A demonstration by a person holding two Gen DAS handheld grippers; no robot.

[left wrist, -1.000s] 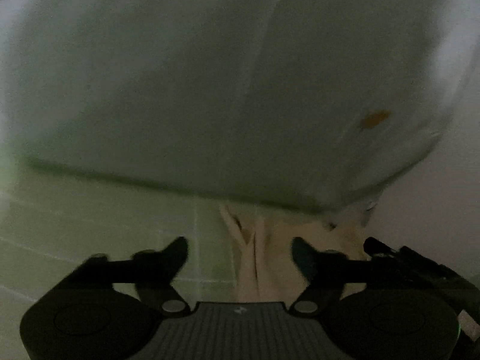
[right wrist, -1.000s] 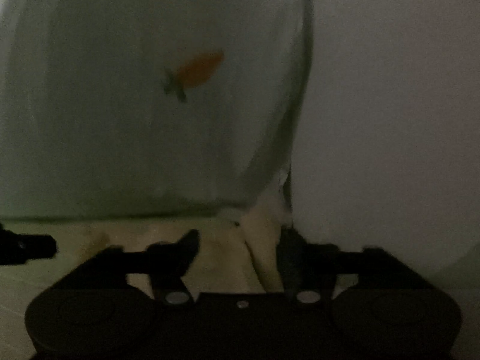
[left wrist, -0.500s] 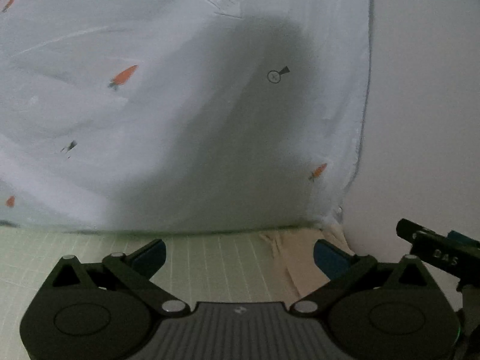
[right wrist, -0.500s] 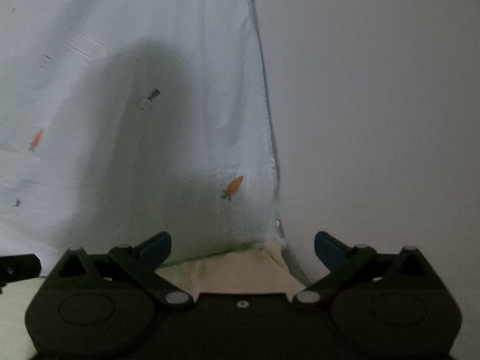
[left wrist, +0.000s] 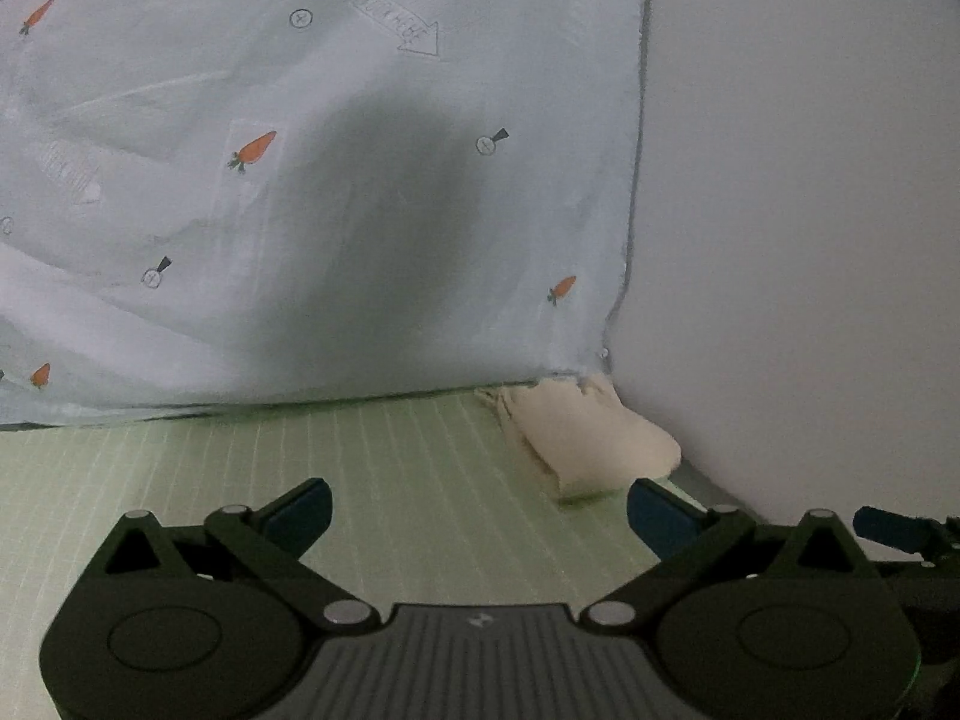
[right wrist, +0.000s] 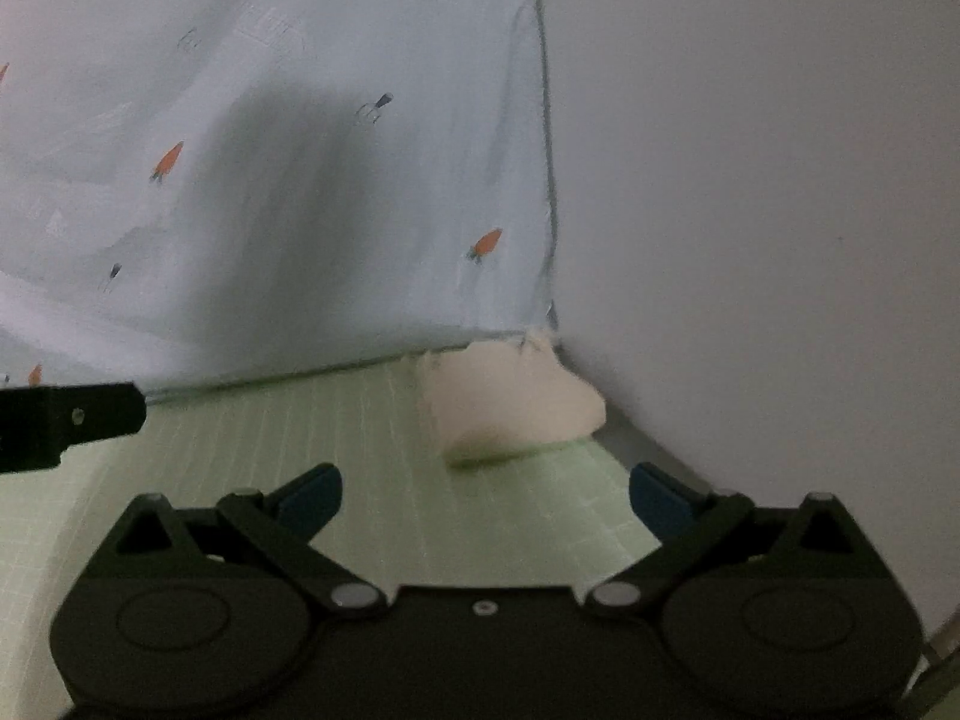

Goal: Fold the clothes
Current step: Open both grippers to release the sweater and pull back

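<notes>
A cream folded garment (left wrist: 585, 438) lies on the green grid mat (left wrist: 390, 462), against the corner where a carrot-print cloth meets the wall. It also shows in the right wrist view (right wrist: 510, 405). My left gripper (left wrist: 480, 510) is open and empty, just short of the garment, which lies ahead and to the right. My right gripper (right wrist: 486, 498) is open and empty, with the garment straight ahead and apart from the fingertips.
A pale blue cloth with carrot prints (left wrist: 300, 180) hangs behind the mat, also in the right wrist view (right wrist: 270, 180). A plain white wall (left wrist: 810, 210) stands on the right. The other gripper's dark tip (right wrist: 66, 420) shows at the left edge.
Both grippers have opened wide and let go of the cream garment. Both have pulled back from it, and it now rests on the mat.
</notes>
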